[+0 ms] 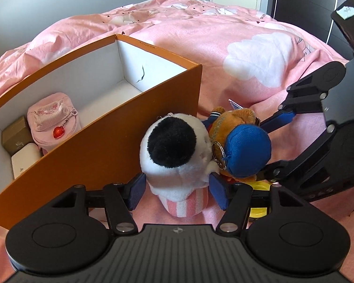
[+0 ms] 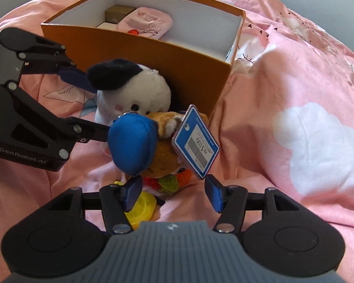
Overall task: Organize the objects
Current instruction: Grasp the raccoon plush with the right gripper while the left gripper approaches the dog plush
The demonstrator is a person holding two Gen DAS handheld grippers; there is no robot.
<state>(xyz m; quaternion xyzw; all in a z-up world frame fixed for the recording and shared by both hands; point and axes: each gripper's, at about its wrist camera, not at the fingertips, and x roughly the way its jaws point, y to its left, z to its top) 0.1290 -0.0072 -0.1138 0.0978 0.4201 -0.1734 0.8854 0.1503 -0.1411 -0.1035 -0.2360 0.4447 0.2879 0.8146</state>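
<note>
Plush toys lie clustered on the pink bed (image 1: 259, 54), hard against the near outer wall of the orange box (image 1: 120, 141).

Nearest, left wrist view: left gripper (image 1: 177, 189), jaws spread, blue pads flanking the lower body of the white plush (image 1: 174, 155) with the black ear and pink-striped base. Pads sit just beside the fabric; actual contact cannot be told, no clear squeeze visible.

Right wrist view: right gripper (image 2: 172, 194), jaws also spread, holding nothing, poised in front of the brown bear plush (image 2: 162, 151) with the blue cap. Bear leans on the white plush. A blue price tag (image 2: 195, 141) hangs off it toward the right jaw. Below the bear: a crocheted orange-and-green piece (image 2: 174, 180) and a yellow disc (image 2: 141, 206), both partly hidden.

Further off, inside the box at its left end: a pink pouch (image 1: 53, 122) with a red heart charm, a brown small box (image 1: 15, 135), a white small box (image 1: 24, 160). Right half of the box is bare white floor.

Judgement: sorting is partway. Three items stowed; at least the two plush toys, the crochet piece and the yellow disc remain outside. Both grippers look set for pickups, neither plush lifted yet.
</note>
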